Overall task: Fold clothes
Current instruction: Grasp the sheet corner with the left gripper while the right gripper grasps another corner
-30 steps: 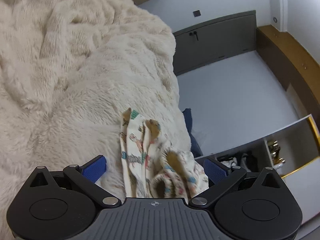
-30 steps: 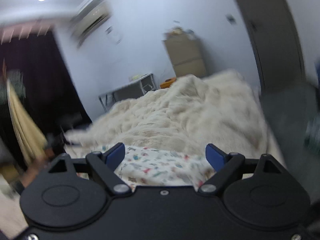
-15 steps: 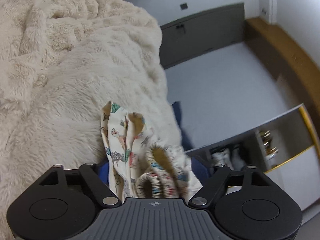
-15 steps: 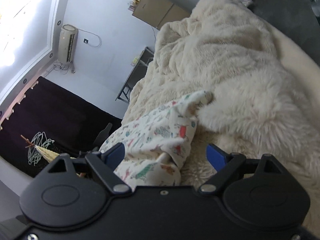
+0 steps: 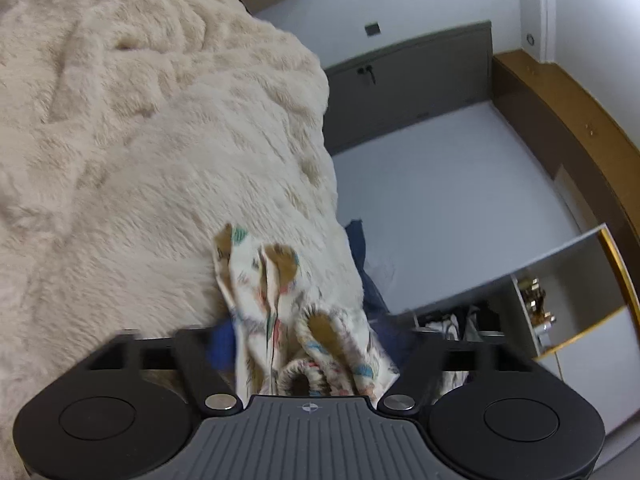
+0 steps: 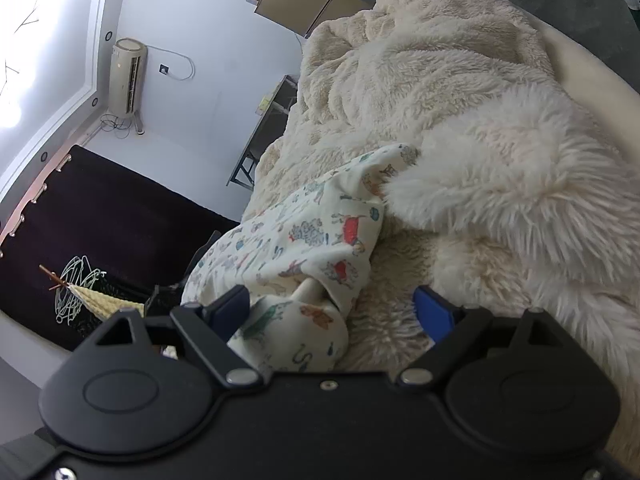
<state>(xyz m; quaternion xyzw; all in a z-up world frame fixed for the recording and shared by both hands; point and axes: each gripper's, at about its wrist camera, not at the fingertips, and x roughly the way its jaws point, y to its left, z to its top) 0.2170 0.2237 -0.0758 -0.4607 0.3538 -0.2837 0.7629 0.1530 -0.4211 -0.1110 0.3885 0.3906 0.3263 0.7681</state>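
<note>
I hold a two-finger gripper in each hand over a bed covered by a shaggy cream blanket (image 5: 152, 152). In the left wrist view, my left gripper (image 5: 310, 344) has its blue-padded fingers (image 5: 220, 346) set wide, and they have just been opening a little further after narrowing; a bunched garment (image 5: 280, 304), cream with small coloured animal prints, lies between them, rising from 6 o'clock toward the middle, but motion blur keeps me from telling whether the pads press on it. The garment rests near the blanket's edge, with grey floor (image 5: 448, 200) at 3 o'clock and an open white cabinet (image 5: 560, 288) at 4 o'clock. In the right wrist view, my right gripper (image 6: 332, 308) has its fingers spread wide. The same garment drapes from the centre down to 7 o'clock, its folded end against the left finger (image 6: 228, 308), while the right finger stands clear over bare blanket fur. A standing air conditioner (image 6: 128, 76) shows at 10 o'clock against the wall.
</note>
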